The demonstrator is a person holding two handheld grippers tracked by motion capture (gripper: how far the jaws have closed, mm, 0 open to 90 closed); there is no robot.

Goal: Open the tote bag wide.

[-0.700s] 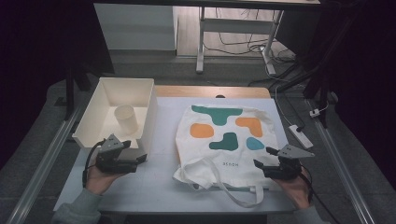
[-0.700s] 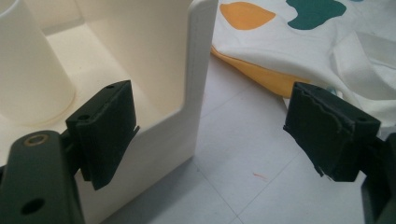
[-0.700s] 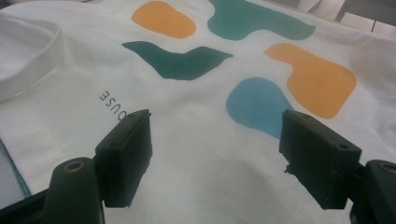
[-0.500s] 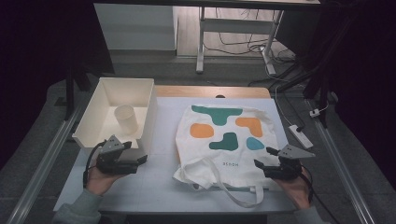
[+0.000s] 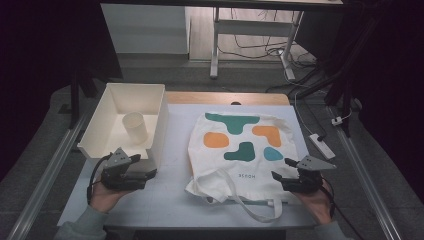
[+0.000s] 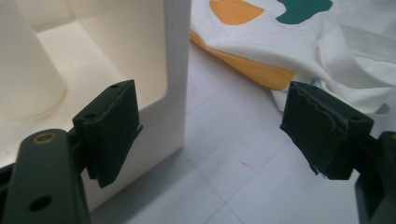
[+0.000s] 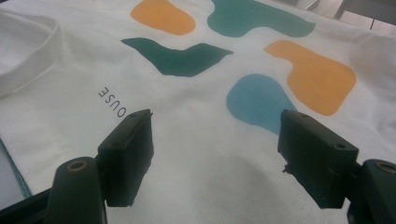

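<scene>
1. At the far left of the table point(image 5: 175, 200) stands a white bin point(image 5: 102, 127), and inside it a white paper cup point(image 5: 135, 127) stands upside down. In my left gripper view the cup point(image 6: 25, 70) is at the left, behind the bin wall point(image 6: 175, 70).
2. My left gripper point(image 5: 150, 173) is low above the table, just in front of the near corner of the bin. Its jaws are spread wide and nothing is between them; one pad is just beside the bin corner, and I cannot tell if it touches.
3. In the middle lies the white tote bag point(image 5: 240, 150), flat on the table, with green, orange and blue shapes printed on it. Its handles point(image 5: 250, 207) lie loose toward my side.
4. My right gripper point(image 5: 281, 170) is at the near right corner of the bag. Its jaws are also spread wide, above the cloth point(image 7: 210, 140), near the blue shape point(image 7: 257, 100). They pinch nothing.
</scene>
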